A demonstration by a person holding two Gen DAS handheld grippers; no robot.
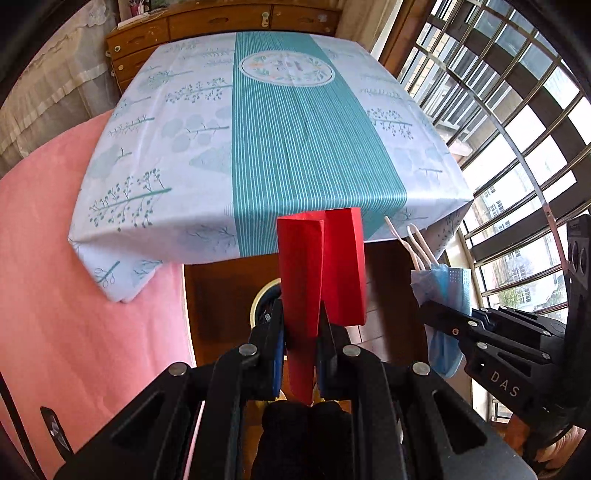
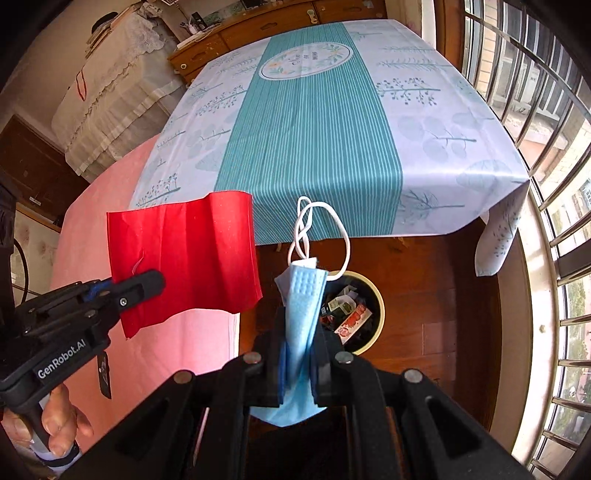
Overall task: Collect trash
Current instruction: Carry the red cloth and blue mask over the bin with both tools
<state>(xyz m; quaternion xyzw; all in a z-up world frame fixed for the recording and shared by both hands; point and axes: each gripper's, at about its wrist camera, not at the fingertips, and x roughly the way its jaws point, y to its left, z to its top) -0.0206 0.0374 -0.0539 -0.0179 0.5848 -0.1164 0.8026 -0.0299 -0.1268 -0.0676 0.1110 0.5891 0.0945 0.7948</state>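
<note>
My left gripper (image 1: 301, 328) is shut on a folded red paper (image 1: 321, 273), held upright in front of the table's near edge; it also shows in the right wrist view (image 2: 184, 254). My right gripper (image 2: 301, 345) is shut on a blue face mask (image 2: 301, 314) with white ear loops (image 2: 317, 225) standing up. The mask also shows at the right of the left wrist view (image 1: 447, 291). A round trash bin (image 2: 380, 314) with wrappers inside stands on the wooden floor just below and right of the mask. In the left wrist view the bin (image 1: 260, 299) is mostly hidden behind the red paper.
A table with a teal-striped leaf-print cloth (image 1: 192, 147) lies ahead. A pink cloth-covered surface (image 1: 74, 295) is at the left. Barred windows (image 2: 546, 184) run along the right. A wooden dresser (image 1: 184, 26) stands behind the table.
</note>
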